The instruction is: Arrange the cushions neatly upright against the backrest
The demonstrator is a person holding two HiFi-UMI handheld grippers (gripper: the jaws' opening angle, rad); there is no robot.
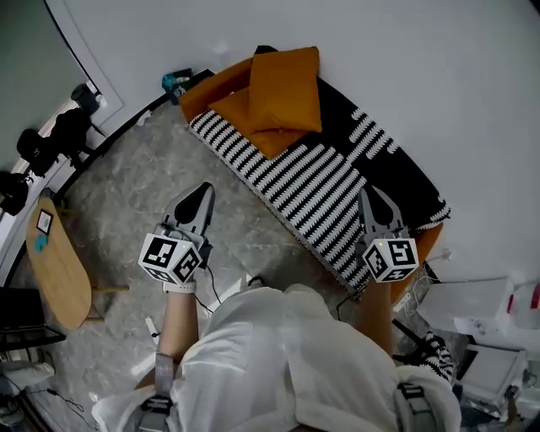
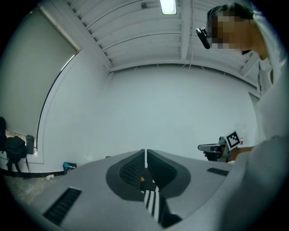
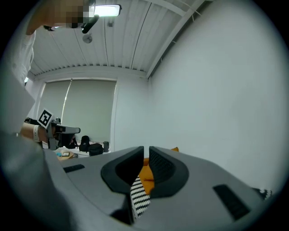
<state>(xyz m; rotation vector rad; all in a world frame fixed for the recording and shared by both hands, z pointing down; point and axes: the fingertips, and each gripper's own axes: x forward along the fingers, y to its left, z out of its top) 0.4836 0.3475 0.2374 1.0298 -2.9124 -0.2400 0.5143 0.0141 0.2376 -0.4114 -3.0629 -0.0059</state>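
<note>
The right tongs [image 3: 146, 155] fill the lower foreground, two grey jaws nearly together with only a thin slit between them and nothing gripped. Through the slit, beyond the tips, an orange cushion [image 3: 146, 173] shows above a black-and-white striped cover [image 3: 139, 198]. Far left of the tongs, the left tongs [image 3: 74, 131] point inward. A white wall [image 3: 216, 99] rises to the right; a ceiling light [image 3: 107, 10] glows overhead.
</note>
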